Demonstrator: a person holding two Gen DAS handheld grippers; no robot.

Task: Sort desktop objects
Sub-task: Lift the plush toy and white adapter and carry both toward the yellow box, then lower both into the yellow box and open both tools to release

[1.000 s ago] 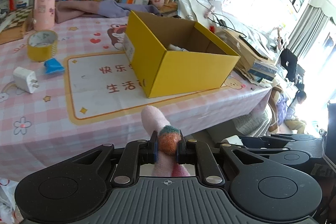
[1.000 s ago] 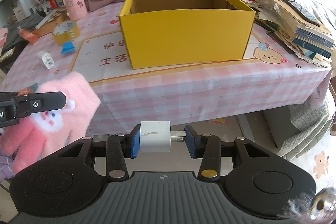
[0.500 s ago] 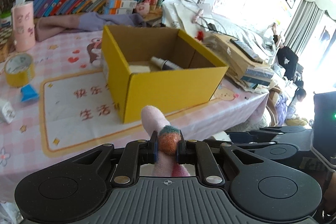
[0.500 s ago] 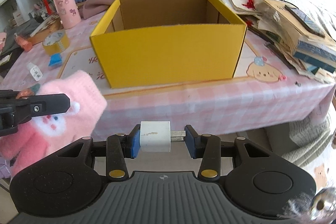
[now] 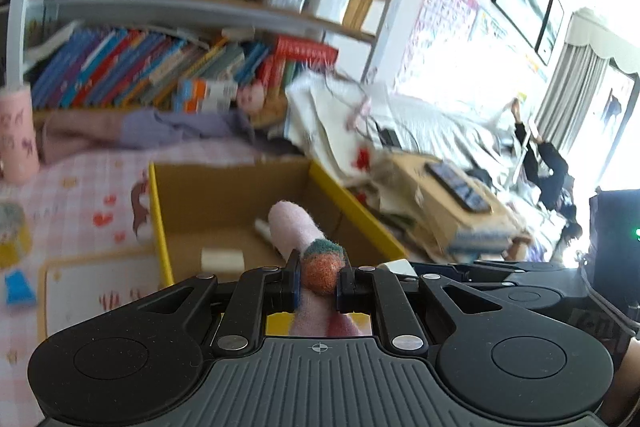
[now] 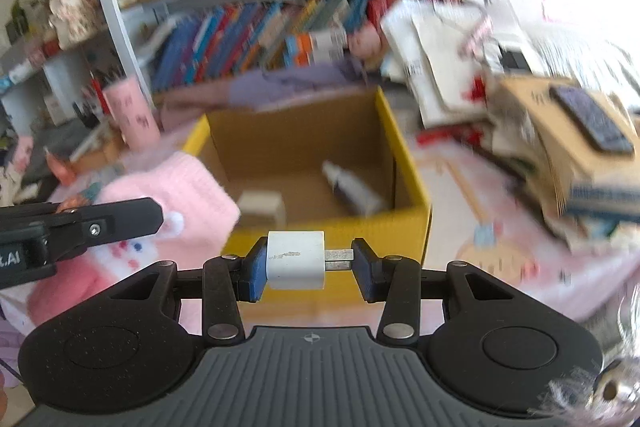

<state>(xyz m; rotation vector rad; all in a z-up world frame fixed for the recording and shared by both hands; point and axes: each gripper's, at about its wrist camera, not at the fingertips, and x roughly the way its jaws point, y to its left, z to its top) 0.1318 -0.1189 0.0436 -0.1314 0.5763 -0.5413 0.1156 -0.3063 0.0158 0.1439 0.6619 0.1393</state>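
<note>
Between the bookshelf and our two hand-held grippers sits the yellow box (image 6: 360, 227), open-topped on the pink checked surface (image 5: 80, 187). It is the biggest of the task's things, and we judge it light, stiff cardboard that could slide if bumped. Inside it we see a small white block (image 6: 262, 205) on the floor of the box and a little tube or bottle (image 6: 352, 189) lying on its side near the right wall (blur hides what it is).

Next in size is the pink glove (image 6: 176, 187), held up at the box's left near corner. We judge it soft, light and floppy, so it will hang and sag from wherever it is pinched. The left hand-held gripper (image 5: 318, 283) is clamped tight on its orange-and-green trim, with one finger of the glove poking forward over the box.

Smallest is the white charger plug (image 6: 295, 259). It looks hard, smooth and light, likely to slip unless squeezed on its flat sides. The right hand-held gripper (image 6: 308, 267) holds it end to end, one pad on the body and the other on the metal prong, just short of the box's near wall.
</note>
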